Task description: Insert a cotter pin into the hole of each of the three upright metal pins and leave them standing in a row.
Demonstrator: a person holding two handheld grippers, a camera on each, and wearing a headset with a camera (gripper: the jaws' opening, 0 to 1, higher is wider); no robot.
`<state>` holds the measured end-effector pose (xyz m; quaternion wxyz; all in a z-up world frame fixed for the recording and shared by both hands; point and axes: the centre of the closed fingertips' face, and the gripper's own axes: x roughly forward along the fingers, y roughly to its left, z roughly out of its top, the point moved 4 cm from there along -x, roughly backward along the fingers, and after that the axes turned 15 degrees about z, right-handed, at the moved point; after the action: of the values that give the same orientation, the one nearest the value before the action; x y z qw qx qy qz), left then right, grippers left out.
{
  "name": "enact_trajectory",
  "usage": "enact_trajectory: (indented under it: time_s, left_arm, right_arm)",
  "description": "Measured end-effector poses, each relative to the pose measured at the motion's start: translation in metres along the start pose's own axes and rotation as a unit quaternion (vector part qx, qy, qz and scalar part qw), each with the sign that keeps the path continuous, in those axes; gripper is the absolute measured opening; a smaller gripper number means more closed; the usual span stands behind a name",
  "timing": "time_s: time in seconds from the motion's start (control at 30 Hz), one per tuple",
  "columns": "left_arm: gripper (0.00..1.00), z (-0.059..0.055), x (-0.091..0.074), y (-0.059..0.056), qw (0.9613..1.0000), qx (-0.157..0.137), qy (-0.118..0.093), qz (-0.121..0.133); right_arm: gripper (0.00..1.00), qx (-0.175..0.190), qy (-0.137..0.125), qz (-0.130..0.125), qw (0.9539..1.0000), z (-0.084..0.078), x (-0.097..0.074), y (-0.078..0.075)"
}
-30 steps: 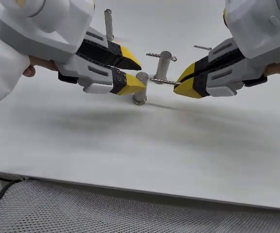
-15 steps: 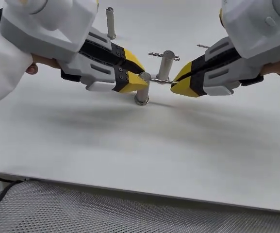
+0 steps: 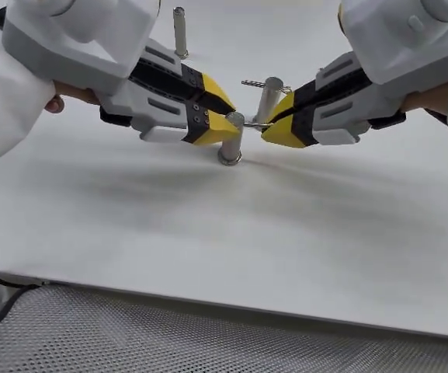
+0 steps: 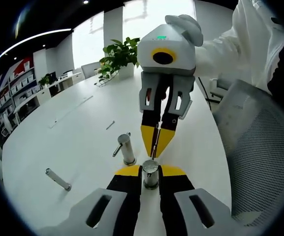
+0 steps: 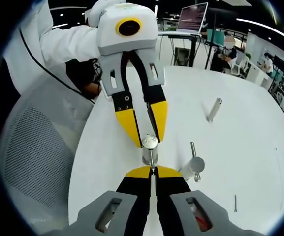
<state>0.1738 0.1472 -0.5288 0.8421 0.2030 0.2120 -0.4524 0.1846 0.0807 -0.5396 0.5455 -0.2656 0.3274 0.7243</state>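
Two grips: left gripper point(image 3: 234, 122) clamps metal pin point(image 3: 230, 146), right gripper point(image 3: 267, 129) pinches cotter pin point(image 3: 253, 124).

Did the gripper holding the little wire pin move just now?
Yes. The right gripper with its cotter pin moved left, closing in on the near metal pin.

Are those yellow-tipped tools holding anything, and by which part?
The left tool grips the near upright pin just below its head. The right tool pinches a cotter pin by its rear end, tip toward that pin.

Three metal pins point(image 4: 127, 147), three cotter pins point(image 3: 256, 84).
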Motion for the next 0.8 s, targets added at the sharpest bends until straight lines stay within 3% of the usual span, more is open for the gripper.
enact_trajectory:
  time_s: [0.43, 0.5, 0.7, 0.8]
  left_arm:
    - [0.10, 0.002, -0.002, -0.001, 1.0000, 0.004, 0.000, 0.000]
    - [0.10, 0.002, -0.002, -0.001, 1.0000, 0.004, 0.000, 0.000]
    - [0.10, 0.002, -0.003, 0.000, 1.0000, 0.008, 0.000, 0.000]
    - [0.10, 0.002, -0.002, 0.000, 1.0000, 0.009, 0.000, 0.000]
  right_arm:
    - [0.00, -0.012, -0.004, 0.011, 0.9999, 0.005, 0.005, 0.001]
    - [0.04, -0.007, -0.006, 0.009, 0.9999, 0.004, 0.005, 0.002]
    - [0.06, -0.007, 0.001, 0.008, 0.9999, -0.002, -0.002, 0.003]
    - [0.05, -0.004, -0.003, 0.003, 1.0000, -0.003, -0.007, -0.003]
